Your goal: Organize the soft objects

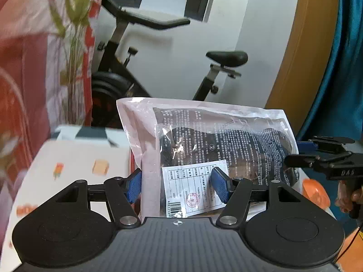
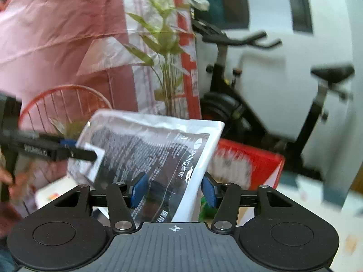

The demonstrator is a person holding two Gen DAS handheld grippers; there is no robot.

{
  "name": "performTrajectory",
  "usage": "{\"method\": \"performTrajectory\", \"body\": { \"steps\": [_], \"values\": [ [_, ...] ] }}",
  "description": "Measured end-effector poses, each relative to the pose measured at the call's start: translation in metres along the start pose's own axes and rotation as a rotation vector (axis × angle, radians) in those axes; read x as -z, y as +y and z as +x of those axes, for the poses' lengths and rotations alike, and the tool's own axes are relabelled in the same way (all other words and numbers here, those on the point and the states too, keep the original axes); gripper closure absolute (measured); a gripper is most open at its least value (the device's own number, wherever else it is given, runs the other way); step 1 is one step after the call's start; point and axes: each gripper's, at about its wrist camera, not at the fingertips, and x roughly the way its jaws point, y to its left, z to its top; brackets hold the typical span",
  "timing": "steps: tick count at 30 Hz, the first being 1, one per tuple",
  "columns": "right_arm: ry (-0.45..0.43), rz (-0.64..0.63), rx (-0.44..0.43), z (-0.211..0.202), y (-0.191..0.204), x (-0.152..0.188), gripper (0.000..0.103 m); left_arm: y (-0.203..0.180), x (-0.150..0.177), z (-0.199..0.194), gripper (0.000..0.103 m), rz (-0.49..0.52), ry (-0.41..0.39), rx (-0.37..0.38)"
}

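A clear plastic bag point(image 1: 204, 140) with a dark garment, printed text and a white label inside is held up in the air. My left gripper point(image 1: 179, 187) is shut on its lower edge, blue pads pressing both sides. My right gripper point(image 2: 173, 190) is shut on the other end of the same bag point(image 2: 158, 154). In the left wrist view the right gripper point(image 1: 301, 151) shows at the bag's right edge. In the right wrist view the left gripper point(image 2: 77, 149) shows at the bag's left edge.
A white table with orange prints point(image 1: 68, 170) lies below. An exercise bike point(image 1: 140, 52) stands behind by a white wall. A red-and-white plastic sheet point(image 2: 56, 34), a green plant point(image 2: 163, 52), a red wire basket point(image 2: 65, 104) and a red box point(image 2: 251, 163) are near.
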Motion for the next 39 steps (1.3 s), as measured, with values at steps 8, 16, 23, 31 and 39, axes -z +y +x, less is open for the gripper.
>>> {"method": "performTrajectory", "body": {
  "steps": [8,16,23,31,39],
  "values": [
    [-0.062,-0.159,0.177,0.028,-0.011,-0.014,0.057,0.024,-0.034,0.042,0.035,-0.24,0.011,0.114],
    [-0.056,-0.208,0.293,0.057,-0.023,0.025,0.058,0.021,-0.032,0.085,0.035,-0.232,0.046,0.125],
    [-0.021,-0.057,0.288,0.072,-0.042,0.058,0.066,0.019,-0.024,0.11,0.034,-0.162,0.122,0.082],
    [-0.006,0.177,0.16,0.07,-0.076,0.064,0.088,0.033,-0.021,0.115,0.033,-0.167,0.159,0.087],
    [0.08,0.191,0.152,0.069,-0.08,0.059,0.09,0.028,-0.028,0.107,0.022,-0.159,0.139,0.091]
  ]
}}
